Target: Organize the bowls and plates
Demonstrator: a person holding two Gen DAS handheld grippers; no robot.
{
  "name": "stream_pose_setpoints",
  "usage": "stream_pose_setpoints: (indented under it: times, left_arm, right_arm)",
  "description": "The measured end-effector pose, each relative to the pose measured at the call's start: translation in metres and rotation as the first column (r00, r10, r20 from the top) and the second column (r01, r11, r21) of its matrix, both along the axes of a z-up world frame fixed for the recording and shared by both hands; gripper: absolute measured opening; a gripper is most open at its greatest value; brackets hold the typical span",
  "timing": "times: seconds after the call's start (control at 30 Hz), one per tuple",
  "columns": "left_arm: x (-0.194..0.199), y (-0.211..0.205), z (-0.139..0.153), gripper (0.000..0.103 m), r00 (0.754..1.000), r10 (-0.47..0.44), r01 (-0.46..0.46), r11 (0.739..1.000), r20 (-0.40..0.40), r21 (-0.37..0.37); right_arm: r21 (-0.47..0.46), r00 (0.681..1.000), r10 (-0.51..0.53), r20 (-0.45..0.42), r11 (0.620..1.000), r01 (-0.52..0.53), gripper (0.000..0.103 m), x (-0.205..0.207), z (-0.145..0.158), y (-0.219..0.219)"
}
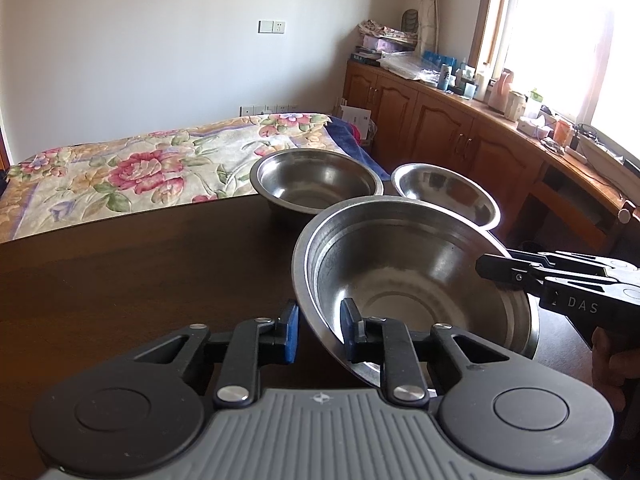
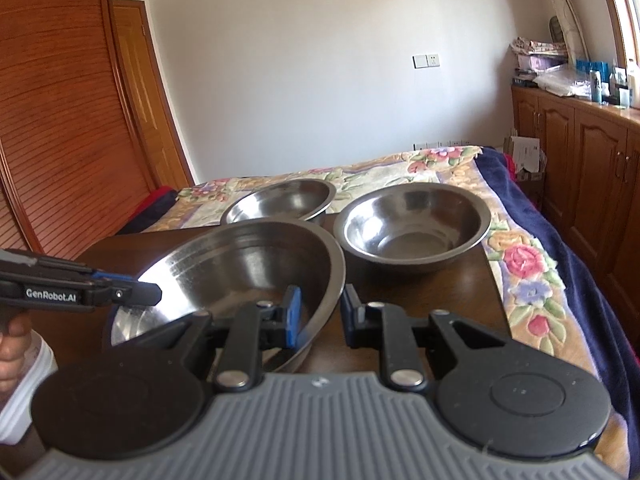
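Three steel bowls sit on a dark wooden worktop [image 1: 120, 280] at the foot of a flower-patterned bed [image 1: 120, 168], none of them yet nested. The largest bowl [image 1: 400, 272] is nearest and tilted, its rim straddled on opposite sides by two hand-held grippers. The left gripper [image 1: 320, 330] has one blue-padded finger inside the wall and one outside, with a clear gap between them; the right gripper [image 2: 320, 318] stands the same way at the other side, fingers parted around the rim rather than pinching it. Behind stand a mid-sized bowl [image 1: 316, 180] and, just beside it, a smaller bowl [image 1: 446, 194], both upright and empty. By the look of it the sorting has barely begun: stacking all three remains to be done, and no plates appear in either view. Whether the big bowl's base touches the worktop or is lifted cannot be made out, since the gripper bodies hide its lower edge. Only part of a hand [image 2: 12, 344] shows at the frame edge.
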State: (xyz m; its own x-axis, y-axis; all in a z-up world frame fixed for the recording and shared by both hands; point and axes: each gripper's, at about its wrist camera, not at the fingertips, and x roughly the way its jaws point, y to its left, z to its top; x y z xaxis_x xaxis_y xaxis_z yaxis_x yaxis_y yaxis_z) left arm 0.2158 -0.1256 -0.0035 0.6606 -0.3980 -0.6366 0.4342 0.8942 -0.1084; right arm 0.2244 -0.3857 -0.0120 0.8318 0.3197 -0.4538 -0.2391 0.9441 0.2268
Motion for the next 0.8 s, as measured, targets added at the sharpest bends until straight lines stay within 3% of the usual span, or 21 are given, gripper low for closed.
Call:
stream_pose_setpoints:
  times: [0.8]
  left_arm:
    - [-0.048, 0.029, 0.019, 0.020, 0.999, -0.011, 0.013, 0.999, 0.053, -0.032]
  right_arm:
    - [0.028, 1.000, -0.007, 0.021, 1.000, 0.006, 0.022, -0.041, 0.013, 0.021]
